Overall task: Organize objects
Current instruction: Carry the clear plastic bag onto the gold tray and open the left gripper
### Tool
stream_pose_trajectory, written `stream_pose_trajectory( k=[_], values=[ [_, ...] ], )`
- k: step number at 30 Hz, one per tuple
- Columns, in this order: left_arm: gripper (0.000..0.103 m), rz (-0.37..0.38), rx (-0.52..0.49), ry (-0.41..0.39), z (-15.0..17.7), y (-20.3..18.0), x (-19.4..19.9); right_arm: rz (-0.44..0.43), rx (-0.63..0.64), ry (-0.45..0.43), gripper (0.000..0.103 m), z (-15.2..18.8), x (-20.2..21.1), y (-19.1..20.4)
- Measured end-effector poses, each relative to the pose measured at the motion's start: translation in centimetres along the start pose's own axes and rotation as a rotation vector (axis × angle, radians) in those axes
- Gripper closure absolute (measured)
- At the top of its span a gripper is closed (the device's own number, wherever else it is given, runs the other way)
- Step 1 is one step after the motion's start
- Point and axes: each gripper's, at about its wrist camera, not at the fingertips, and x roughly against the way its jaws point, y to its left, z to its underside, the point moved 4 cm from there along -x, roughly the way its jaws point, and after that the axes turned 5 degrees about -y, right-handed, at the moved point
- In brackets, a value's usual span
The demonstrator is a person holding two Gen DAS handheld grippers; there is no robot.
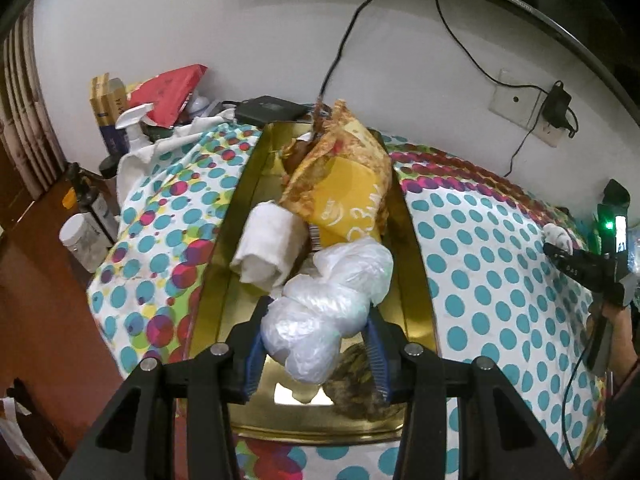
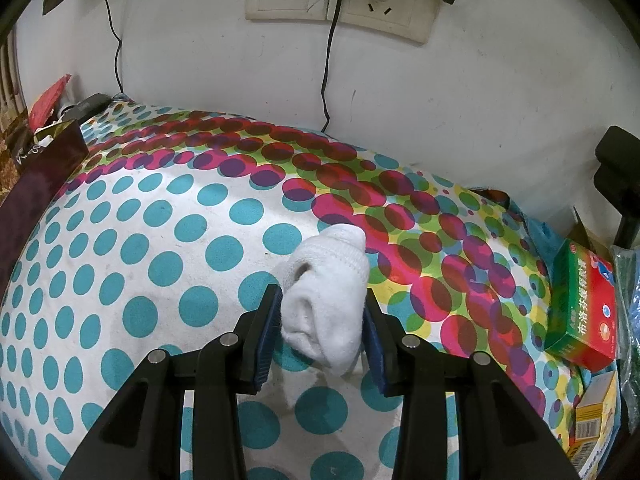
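My left gripper (image 1: pixel 316 336) pinches the plastic bag (image 1: pixel 324 308) over the gold tin (image 1: pixel 416 280) to drop it with the rest, while my right gripper (image 2: pixel 324 336) clamps the sock (image 2: pixel 324 304) above the cloth (image 2: pixel 120 260), awaiting its turn.

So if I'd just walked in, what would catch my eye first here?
Probably the loud polka-dot cloth covering the whole table. In its middle lies a gold tray with a yellow snack bag and a rolled white cloth in it, and the left gripper holds a knotted white plastic bag over it. To the side, the right gripper pinches a rolled white sock.
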Motion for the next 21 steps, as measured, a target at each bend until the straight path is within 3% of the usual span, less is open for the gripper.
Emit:
stream_pose_trajectory(
  k=[11,21],
  values=[
    [0.056,-0.047,-0.043,0.026,0.0,-0.5,-2.1,-0.002,0.000,0.000,0.066,0.0,0.0,0.0],
    [0.051,-0.033,-0.003,0.052,0.9,0.3,-1.5,-0.003,-0.001,0.000,0.066,0.0,0.0,0.0]
  ],
)
